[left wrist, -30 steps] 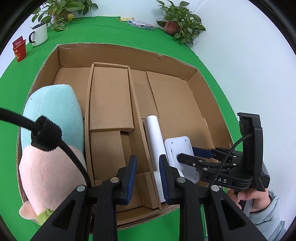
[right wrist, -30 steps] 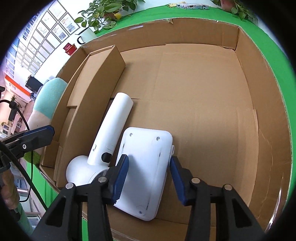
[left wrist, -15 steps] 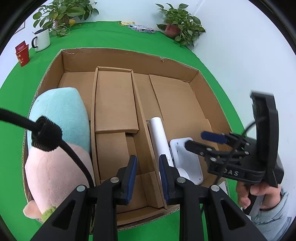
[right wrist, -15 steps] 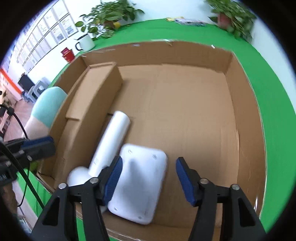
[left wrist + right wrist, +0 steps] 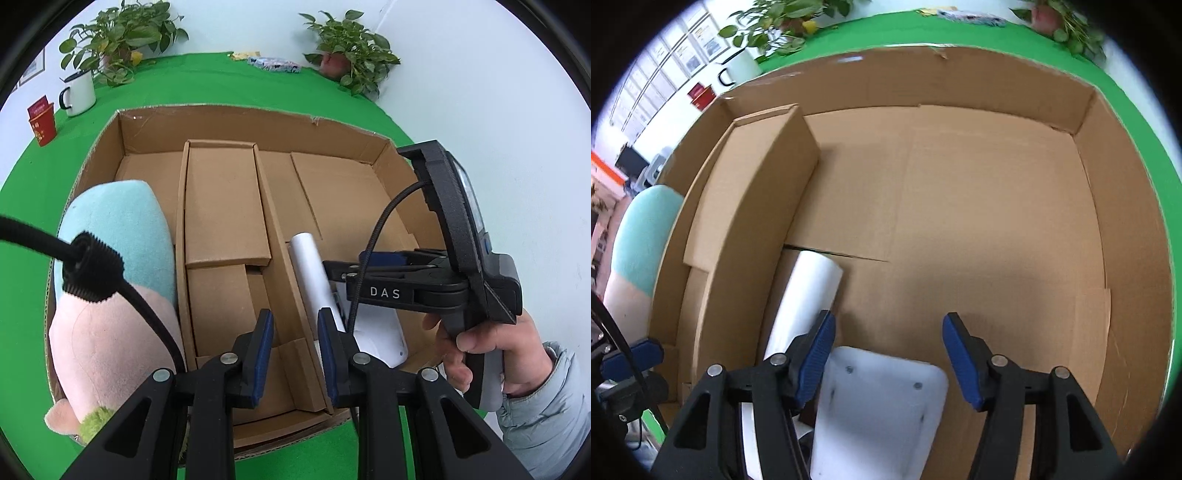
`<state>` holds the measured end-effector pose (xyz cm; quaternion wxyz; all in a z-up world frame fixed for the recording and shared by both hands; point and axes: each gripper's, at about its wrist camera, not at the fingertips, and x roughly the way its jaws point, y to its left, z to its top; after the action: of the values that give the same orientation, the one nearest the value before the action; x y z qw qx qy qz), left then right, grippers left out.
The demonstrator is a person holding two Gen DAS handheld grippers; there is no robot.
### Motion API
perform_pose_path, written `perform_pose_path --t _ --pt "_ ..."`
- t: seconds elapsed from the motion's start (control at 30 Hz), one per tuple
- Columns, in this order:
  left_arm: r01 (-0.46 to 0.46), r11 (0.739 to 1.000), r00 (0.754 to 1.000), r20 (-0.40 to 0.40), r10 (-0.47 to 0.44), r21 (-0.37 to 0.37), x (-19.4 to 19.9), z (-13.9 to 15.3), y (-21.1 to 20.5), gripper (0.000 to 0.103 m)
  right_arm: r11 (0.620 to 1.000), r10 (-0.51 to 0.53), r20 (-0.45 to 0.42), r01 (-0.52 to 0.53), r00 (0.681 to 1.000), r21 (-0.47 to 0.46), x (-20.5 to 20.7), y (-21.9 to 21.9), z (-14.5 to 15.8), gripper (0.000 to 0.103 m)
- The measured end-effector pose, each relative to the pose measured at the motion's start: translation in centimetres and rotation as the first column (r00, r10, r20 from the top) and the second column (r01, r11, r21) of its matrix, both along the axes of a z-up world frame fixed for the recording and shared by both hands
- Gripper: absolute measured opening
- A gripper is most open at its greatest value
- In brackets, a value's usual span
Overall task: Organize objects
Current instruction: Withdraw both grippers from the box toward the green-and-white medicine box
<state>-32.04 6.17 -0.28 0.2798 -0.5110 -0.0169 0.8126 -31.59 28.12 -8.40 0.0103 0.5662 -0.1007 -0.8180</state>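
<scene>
Jaws of the right gripper (image 5: 888, 354) stand apart and empty, having closed slightly just now, with nothing pressed between the blue pads; the white flat device (image 5: 875, 417) lies below them on the floor of the cardboard box (image 5: 960, 85), just beside the white cylinder (image 5: 809, 299). Narrowly gapped and also empty, the left gripper (image 5: 295, 354) hangs over the box's near edge. A plush toy (image 5: 110, 280) fills the left compartment.
</scene>
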Motion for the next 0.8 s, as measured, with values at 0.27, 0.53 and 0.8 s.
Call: perform_pose_path --t 0.27,0.53,0.8 --pt "-0.039 0.999 0.998 -0.046 0.039 -0.004 1.3 0.9 -0.8 0.033 0.997 -0.072 -0.167 0.074 0.983 0.005 3.4 1.4 2.6 0.060" --pt "-0.226 0.966 0.910 -0.381 0.164 -0.124 6.8 4.6 0.2 0.087 0.994 -0.064 -0.385 0.093 0.921 0.058 13.0 0.8 6.7 0.081" --pt "-0.220 0.970 0.866 -0.477 0.146 -0.102 12.8 5.5 2.7 0.091 0.971 -0.104 -0.487 0.194 0.867 0.138 18.5 -1.5 7.4 0.082"
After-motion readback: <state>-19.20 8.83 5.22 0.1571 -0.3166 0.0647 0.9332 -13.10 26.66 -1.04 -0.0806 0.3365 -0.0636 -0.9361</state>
